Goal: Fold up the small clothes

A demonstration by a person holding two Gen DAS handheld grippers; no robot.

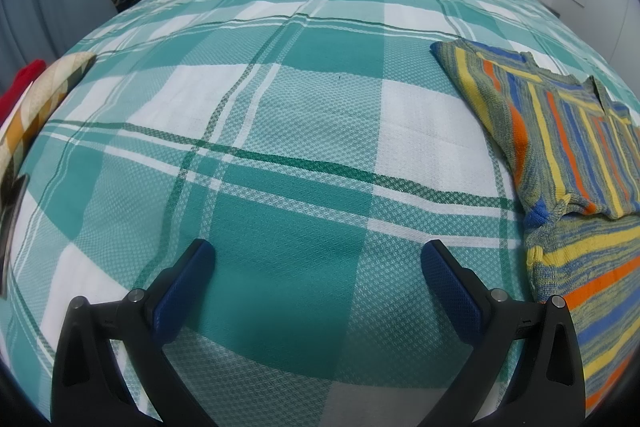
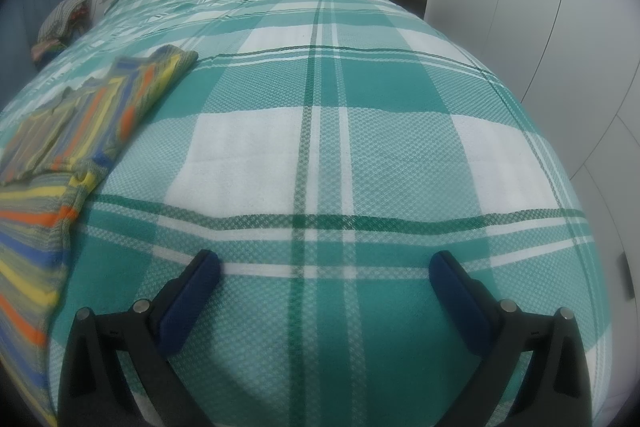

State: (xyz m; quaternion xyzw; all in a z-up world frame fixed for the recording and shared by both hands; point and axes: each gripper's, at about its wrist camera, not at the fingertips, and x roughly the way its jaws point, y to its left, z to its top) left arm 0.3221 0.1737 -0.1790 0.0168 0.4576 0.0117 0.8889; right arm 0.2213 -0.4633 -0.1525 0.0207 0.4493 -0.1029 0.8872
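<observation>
Seemingly mid-fold: striped multicoloured knit sweater (image 1: 560,131) lies partly folded between wide-open, empty left gripper (image 1: 318,255) and right gripper (image 2: 324,267); next, regrasp an edge.

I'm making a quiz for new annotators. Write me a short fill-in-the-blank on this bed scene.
1. The striped knit sweater lies on a bedspread checked in white and ____.
2. The left gripper and the right gripper both have their jaws ____.
3. In the left wrist view, the sweater sits to the ____ of the gripper.

Missing words: green; open; right
</observation>
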